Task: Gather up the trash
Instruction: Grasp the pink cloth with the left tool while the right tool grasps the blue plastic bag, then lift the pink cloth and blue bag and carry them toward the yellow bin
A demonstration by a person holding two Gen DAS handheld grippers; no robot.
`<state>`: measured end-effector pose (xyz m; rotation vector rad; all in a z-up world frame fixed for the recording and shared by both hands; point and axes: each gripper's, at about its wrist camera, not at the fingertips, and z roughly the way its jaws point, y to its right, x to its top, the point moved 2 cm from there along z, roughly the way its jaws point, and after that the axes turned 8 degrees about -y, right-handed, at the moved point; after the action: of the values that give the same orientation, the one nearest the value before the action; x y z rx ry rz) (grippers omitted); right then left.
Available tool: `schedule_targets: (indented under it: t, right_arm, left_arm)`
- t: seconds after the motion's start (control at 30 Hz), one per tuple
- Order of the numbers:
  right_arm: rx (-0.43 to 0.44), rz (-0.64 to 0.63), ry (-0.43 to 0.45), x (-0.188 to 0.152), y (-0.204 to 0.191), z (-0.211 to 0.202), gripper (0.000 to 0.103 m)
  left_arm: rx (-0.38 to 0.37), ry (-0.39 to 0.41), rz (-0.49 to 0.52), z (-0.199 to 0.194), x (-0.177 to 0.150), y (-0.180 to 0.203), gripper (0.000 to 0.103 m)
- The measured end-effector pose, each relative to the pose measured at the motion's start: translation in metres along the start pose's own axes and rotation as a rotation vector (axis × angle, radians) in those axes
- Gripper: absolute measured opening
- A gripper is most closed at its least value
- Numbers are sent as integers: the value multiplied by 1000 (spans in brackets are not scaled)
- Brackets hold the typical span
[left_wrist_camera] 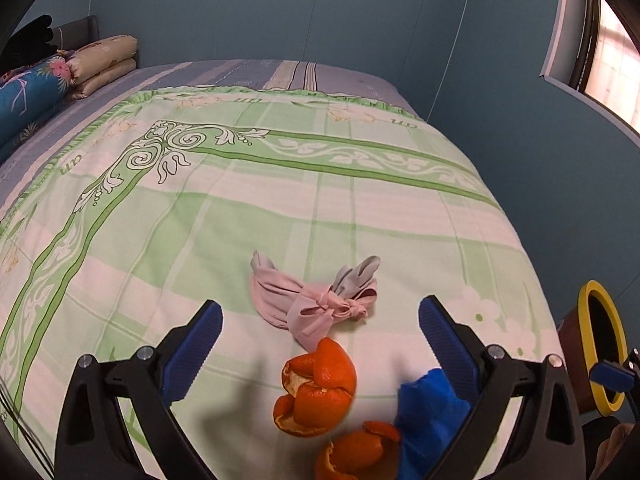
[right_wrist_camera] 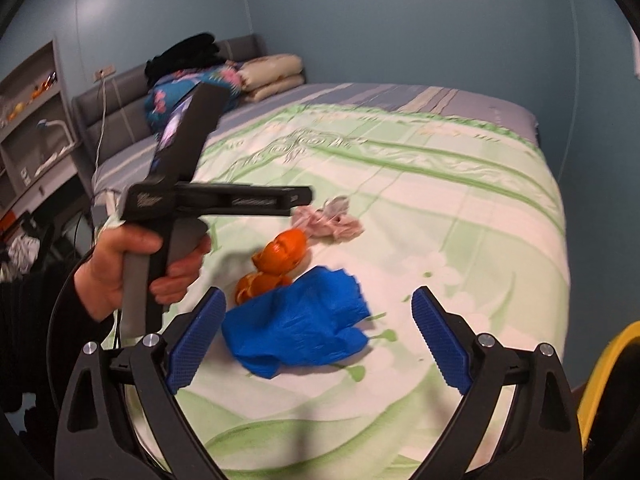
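On a bed [left_wrist_camera: 280, 208] spread with a green-patterned cover, the left hand-held gripper [left_wrist_camera: 320, 344] hangs above the near edge, its blue pads [left_wrist_camera: 196, 352] spread wide and gripping nothing. A hand [right_wrist_camera: 132, 268] holding that tool's grip shows in the right wrist view. Between the jaws lies a knotted pink cloth [left_wrist_camera: 312, 304], and just nearer, touching it, curled orange peel [left_wrist_camera: 316, 388]. A second peel piece [left_wrist_camera: 356, 452] lies at the near edge against a crumpled blue wrapper [right_wrist_camera: 300, 324]. The right hand-held gripper [right_wrist_camera: 318, 340] hovers over that wrapper, jaws likewise wide apart and empty. A yellow-rimmed bin [left_wrist_camera: 600, 344] stands off the bed's right edge.
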<state>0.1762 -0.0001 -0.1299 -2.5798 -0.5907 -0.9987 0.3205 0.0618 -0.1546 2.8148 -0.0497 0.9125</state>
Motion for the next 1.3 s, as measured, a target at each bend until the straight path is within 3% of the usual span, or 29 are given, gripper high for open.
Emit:
schedule_targets:
  t: [0.5,0.7,0.8,0.87,0.9,1.07,1.17,1.3]
  right_arm:
    - [30,-21,-133,-3,-8,59,91]
    - [39,-12,-186,-8,-7,77,89]
    - [42,-10,-212,-11,-8,84,76]
    - [29,-10,-221,-12,-7,88,67]
    - [29,-10,-226,-13,-7,89,65]
    - [12,-5,-253,-14,-4,96,31]
    - [12,6,-265,-15,-1,98,19]
    - [14,27,-270,-16,5,98,11]
  left_arm:
    - [-29,-116,-51,56,9,-13,95]
    - [-54,-161,-62,72,11,-14,80]
    - [-65,-170,-65,76,11,-14,73]
    - [-73,-174,-57,77,12,-13,57]
    - [-76,-175,-57,78,13,-13,56]
    - [-65,-164,-39,77,13,-9,42]
    - [-68,-157,-37,73,15,-9,35]
    - [-62,-152,-23,69,16,-7,29]
